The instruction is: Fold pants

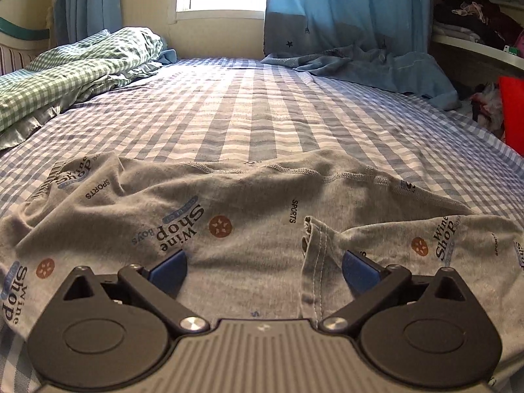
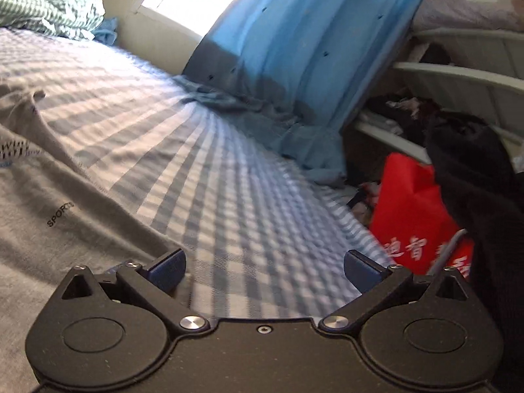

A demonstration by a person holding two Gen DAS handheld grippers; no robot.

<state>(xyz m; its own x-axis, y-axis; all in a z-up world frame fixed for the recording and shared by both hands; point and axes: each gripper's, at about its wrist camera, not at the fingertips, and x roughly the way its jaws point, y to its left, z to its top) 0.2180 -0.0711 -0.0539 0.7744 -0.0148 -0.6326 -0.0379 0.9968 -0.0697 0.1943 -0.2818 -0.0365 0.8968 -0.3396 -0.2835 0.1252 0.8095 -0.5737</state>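
Grey pants [image 1: 249, 209] printed with "Wine Shop" and "SPORTS" lie spread across the checked bed sheet [image 1: 249, 104]. A hemmed edge [image 1: 314, 252] is folded up near the middle. My left gripper [image 1: 263, 270] is open just above the pants, with nothing between its blue fingers. In the right wrist view the pants [image 2: 49, 216] lie to the left. My right gripper [image 2: 263, 270] is open over the bare sheet [image 2: 229, 216] beside the pants' edge, holding nothing. That view is blurred.
A green checked quilt [image 1: 68, 75] is bunched at the far left of the bed. Blue curtains [image 1: 344, 16] hang at the back, with blue cloth [image 1: 370, 65] pooled on the bed. A red bag [image 2: 416, 209] and cluttered shelves [image 2: 458, 75] stand off the right edge.
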